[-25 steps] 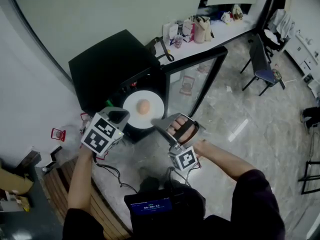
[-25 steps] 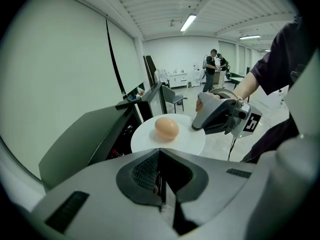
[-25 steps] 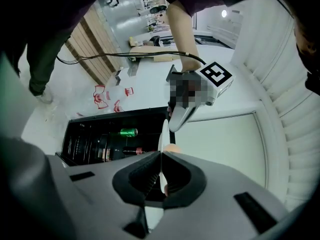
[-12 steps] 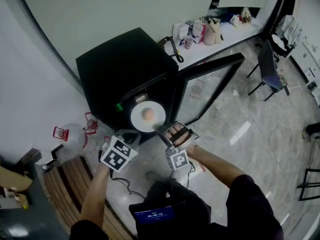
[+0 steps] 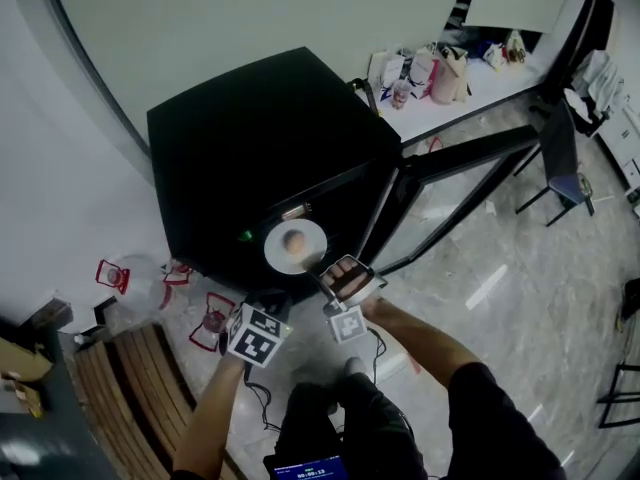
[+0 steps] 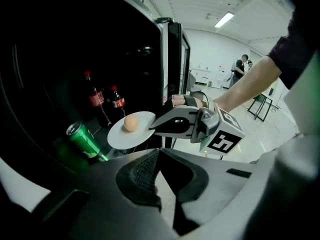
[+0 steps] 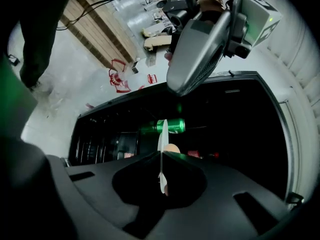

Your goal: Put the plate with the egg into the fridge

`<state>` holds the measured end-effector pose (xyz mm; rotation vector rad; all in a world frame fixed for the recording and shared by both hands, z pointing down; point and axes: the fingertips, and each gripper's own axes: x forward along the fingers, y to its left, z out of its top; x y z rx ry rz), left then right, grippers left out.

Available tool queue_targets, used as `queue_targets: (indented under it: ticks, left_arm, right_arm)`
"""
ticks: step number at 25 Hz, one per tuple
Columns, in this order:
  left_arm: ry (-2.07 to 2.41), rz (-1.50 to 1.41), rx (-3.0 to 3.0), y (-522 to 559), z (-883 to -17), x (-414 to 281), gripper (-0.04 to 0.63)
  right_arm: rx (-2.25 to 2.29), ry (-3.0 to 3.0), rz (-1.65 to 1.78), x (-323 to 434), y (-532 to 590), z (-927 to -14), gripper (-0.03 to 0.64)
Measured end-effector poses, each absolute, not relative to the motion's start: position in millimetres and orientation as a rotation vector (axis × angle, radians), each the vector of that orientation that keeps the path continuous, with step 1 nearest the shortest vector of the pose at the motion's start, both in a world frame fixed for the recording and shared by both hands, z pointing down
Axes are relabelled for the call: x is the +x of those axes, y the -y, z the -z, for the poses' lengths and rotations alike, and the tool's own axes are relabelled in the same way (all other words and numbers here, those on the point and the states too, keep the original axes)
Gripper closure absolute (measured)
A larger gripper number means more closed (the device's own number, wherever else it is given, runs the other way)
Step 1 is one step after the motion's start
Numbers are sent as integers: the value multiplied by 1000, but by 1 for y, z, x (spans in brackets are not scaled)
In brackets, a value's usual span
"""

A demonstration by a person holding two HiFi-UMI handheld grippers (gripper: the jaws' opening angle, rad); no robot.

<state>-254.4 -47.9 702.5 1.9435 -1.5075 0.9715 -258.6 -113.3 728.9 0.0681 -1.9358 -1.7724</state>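
Observation:
A white plate (image 5: 285, 256) carries a brown egg (image 5: 294, 239) and hangs level in front of the open black fridge (image 5: 250, 138). My right gripper (image 5: 322, 268) is shut on the plate's near rim; in the right gripper view the plate (image 7: 162, 134) shows edge-on between the jaws with the egg (image 7: 172, 148) behind it. The left gripper view shows the plate (image 6: 120, 136), the egg (image 6: 131, 123) and the right gripper (image 6: 152, 128) from the side. My left gripper (image 5: 272, 303) hovers low to the plate's left, shut (image 6: 159, 151) and empty.
Inside the fridge stand a green can (image 6: 85, 140) and two cola bottles (image 6: 95, 100). The glass door (image 5: 450, 183) swings open to the right. Red wire racks (image 5: 213, 318), a clear jug (image 5: 138, 276) and a wooden bench (image 5: 125, 388) lie on the left floor.
Both grippers and the plate have sunk lower, toward the fridge's open front. The plate stays level in the right gripper with the egg still on it.

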Motion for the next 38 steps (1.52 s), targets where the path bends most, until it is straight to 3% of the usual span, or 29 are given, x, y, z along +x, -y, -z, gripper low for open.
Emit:
queue_targets:
  ticks: [9, 38]
  left_arm:
    - [1579, -929, 1866, 65, -749, -273, 588]
    - [1613, -865, 1774, 65, -768, -279, 588]
  right_arm:
    - [110, 1998, 1823, -292, 136, -755, 598]
    - [32, 1969, 1929, -320, 146, -783, 598]
